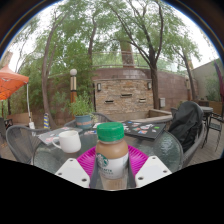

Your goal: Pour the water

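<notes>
A bottle (112, 155) with a green cap, beige contents and a pale label stands upright between my fingers. My gripper (112, 162) is shut on it, with the magenta pads (87, 159) pressed against both of its sides. Beyond the fingers to the left, a white mug (69, 142) sits on the glass table (60, 158). The bottle's base is hidden behind the fingers.
A potted plant (83, 110) stands at the table's far side. Metal chairs (20, 142) ring the table, and a dark bag (186, 125) rests on a chair at the right. A brick structure (124, 92), trees and an orange umbrella (10, 82) lie beyond.
</notes>
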The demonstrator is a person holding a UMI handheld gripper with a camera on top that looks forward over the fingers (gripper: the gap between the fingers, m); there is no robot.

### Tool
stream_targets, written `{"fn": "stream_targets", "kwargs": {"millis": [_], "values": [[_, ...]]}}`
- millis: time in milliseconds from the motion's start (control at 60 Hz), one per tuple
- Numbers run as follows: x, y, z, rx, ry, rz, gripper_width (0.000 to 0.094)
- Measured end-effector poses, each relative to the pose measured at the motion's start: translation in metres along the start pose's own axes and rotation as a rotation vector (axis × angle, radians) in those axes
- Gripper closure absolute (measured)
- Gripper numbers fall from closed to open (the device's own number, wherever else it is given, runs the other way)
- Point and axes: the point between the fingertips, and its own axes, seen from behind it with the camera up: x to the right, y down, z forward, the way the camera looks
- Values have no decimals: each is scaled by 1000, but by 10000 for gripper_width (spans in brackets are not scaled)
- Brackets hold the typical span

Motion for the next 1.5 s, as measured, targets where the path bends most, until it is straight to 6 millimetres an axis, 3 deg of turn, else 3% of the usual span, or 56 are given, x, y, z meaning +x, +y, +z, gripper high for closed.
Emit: {"fn": "stream_targets", "kwargs": {"millis": [167, 333, 400, 483, 550, 633, 783, 867, 967, 1083, 1300, 1483, 1500], "values": [[-1, 2, 0, -2, 5, 19, 486], [0, 4, 8, -69, -2, 22, 612], [15, -1, 15, -88, 39, 15, 611], [32, -30, 27, -84, 79, -43, 637], [32, -58, 44, -80, 74, -139, 637], [20, -98, 68, -77, 60, -306, 637], [-36, -123, 126, -110, 19, -809, 638], [-66, -105, 151, -128, 10, -1118, 639], [-84, -82, 177, -182, 16, -1576, 639], [-84, -66, 192, -270, 3, -1920, 641], [-84, -64, 194, -378, -28, -2314, 639], [-80, -73, 182, -432, -28, -2364, 636], [-83, -68, 190, -416, -6, -2361, 637]]}}
